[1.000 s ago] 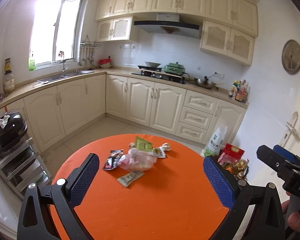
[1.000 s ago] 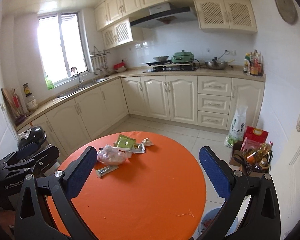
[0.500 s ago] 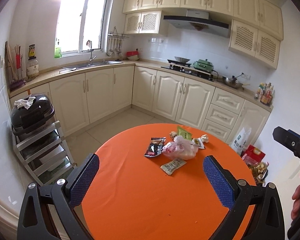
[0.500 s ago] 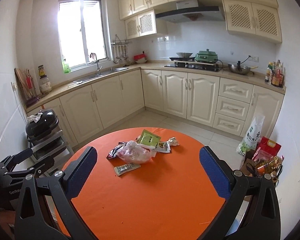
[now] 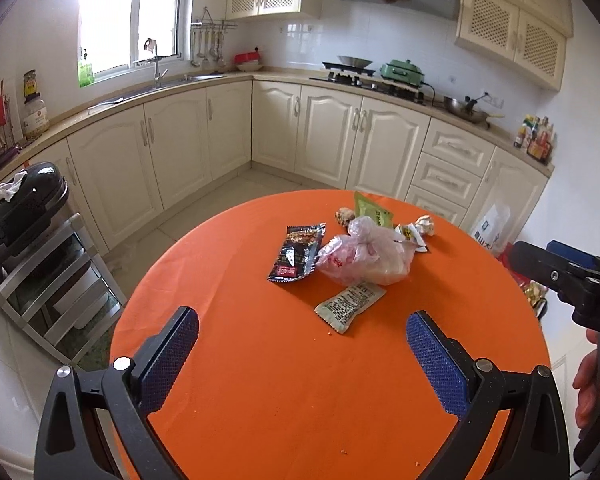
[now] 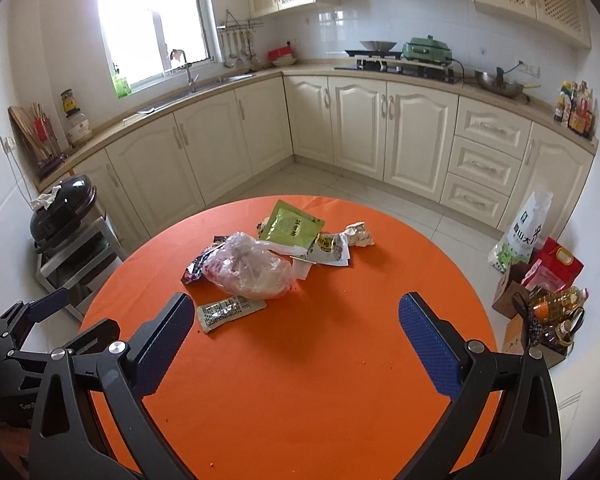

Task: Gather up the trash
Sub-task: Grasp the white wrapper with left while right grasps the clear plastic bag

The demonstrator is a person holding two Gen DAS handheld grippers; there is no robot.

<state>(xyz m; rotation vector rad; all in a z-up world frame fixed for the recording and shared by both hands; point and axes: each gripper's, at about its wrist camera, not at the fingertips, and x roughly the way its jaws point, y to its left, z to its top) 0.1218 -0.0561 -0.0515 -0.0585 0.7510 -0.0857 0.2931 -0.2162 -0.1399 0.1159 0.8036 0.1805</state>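
A heap of trash lies on the far half of a round orange table (image 5: 300, 380): a crumpled clear plastic bag (image 5: 366, 256), a black snack wrapper (image 5: 298, 253), a pale green sachet (image 5: 350, 306), a green packet (image 5: 370, 212) and a crumpled wrapper (image 5: 425, 225). In the right wrist view the bag (image 6: 248, 266), sachet (image 6: 230, 312) and green packet (image 6: 291, 227) show too. My left gripper (image 5: 302, 354) is open and empty, above the near table. My right gripper (image 6: 294, 346) is open and empty, also short of the heap.
A dark lidded bin (image 5: 24, 212) sits on a metal rack (image 5: 56, 280) left of the table. Cream kitchen cabinets (image 5: 340, 136) run along the back. A rice bag (image 6: 522, 236) and a box with oil bottles (image 6: 548, 312) stand on the floor at the right.
Both grippers have moved closer to the table and tilted down; the trash heap now sits nearer and larger in both views. Both stay open.
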